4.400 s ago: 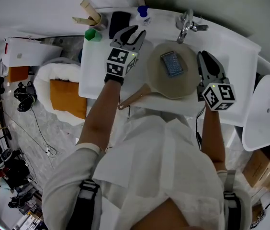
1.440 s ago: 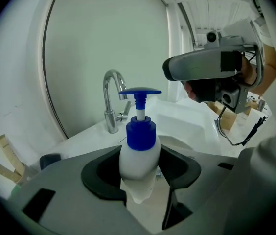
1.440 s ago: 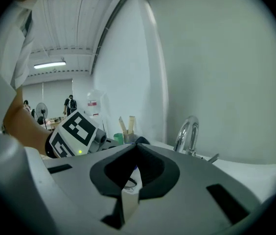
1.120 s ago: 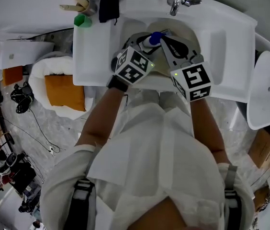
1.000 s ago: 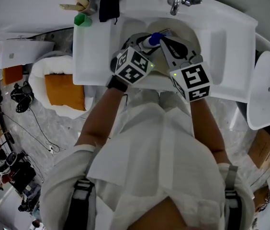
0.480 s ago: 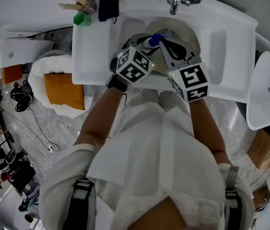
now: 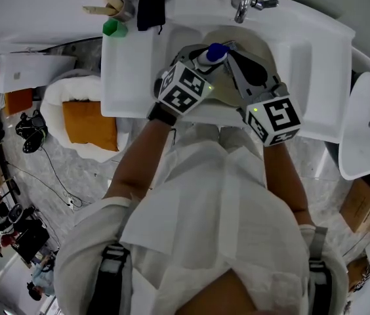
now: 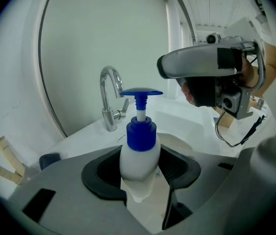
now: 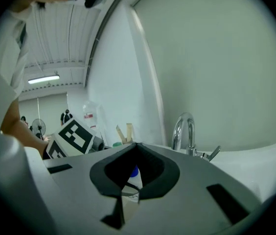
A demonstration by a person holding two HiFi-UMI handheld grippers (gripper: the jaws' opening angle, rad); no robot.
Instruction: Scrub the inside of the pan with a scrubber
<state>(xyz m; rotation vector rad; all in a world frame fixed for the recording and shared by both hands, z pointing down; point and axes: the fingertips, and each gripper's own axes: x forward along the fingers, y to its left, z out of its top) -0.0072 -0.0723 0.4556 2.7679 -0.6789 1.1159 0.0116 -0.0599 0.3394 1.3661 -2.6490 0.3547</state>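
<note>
My left gripper (image 7: 201,58) is shut on a white soap bottle (image 7: 210,56) with a blue pump, held upright over the tan pan (image 7: 258,39) in the sink. In the left gripper view the bottle (image 8: 139,153) fills the gap between the jaws, and the right gripper (image 8: 177,72) hangs at the upper right, level with the pump head. My right gripper (image 7: 235,56) is shut with nothing in it, just right of the bottle. Through its closed jaws a sliver of the bottle (image 9: 134,176) shows. The scrubber is mostly hidden under the grippers.
The faucet (image 7: 246,4) stands at the back of the white sink (image 7: 316,58). On the left counter are a green cup (image 7: 113,27), a black object (image 7: 150,10) and wooden utensils (image 7: 106,2). A white chair (image 7: 367,136) is at the right.
Since the earliest frame the left gripper has taken up the soap bottle and both grippers have come together over the pan. In the last half second the right gripper drew slightly right, away from the pump.
</note>
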